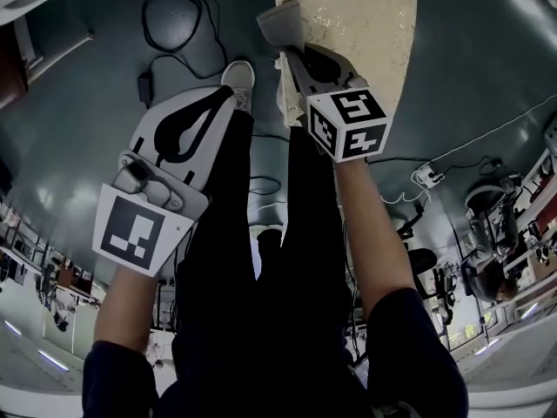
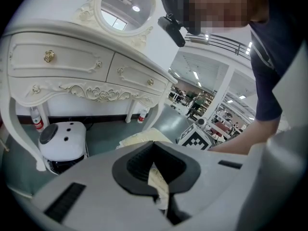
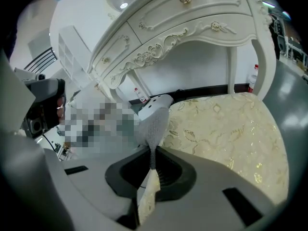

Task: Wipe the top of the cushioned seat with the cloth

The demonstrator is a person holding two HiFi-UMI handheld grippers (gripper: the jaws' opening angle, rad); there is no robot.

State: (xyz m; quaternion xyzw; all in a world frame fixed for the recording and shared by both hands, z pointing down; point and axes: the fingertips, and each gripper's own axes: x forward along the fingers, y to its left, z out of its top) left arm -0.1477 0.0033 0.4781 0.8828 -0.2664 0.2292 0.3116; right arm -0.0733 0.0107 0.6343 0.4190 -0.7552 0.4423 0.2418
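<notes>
Cloth (image 3: 154,124) is pinched in the right gripper (image 3: 153,150): its fingers are clamped on a fold of the grey mesh, and the rest sticks out ahead of the tips. From the head view it's sitting right at the near left edge of the seat (image 1: 357,24), the cream cushion with the gold leaf pattern. I honestly can't tell if the fabric is pressed down on the cushion or just above it, since the angle is too steep. The left gripper (image 2: 154,146) has its fingers shut with nothing in them; the pale bit showing through the gap looks like the seat behind, not something held. It hangs off to the left over the floor, well apart from the cushion, near the person's shoe (image 1: 239,77). The seat is parked just in front of the white dressing table (image 3: 192,23), with a white rounded gadget (image 2: 65,141) on the floor under it. Progress-wise I'd call this the very beginning of the wipe, or one pass at most. The cloth is at one edge, and the whole top stretches away to the right and toward the back with nothing on it. No streaks or damp marks show what's been covered, so my guess is nearly all the wiping is left to do.
</notes>
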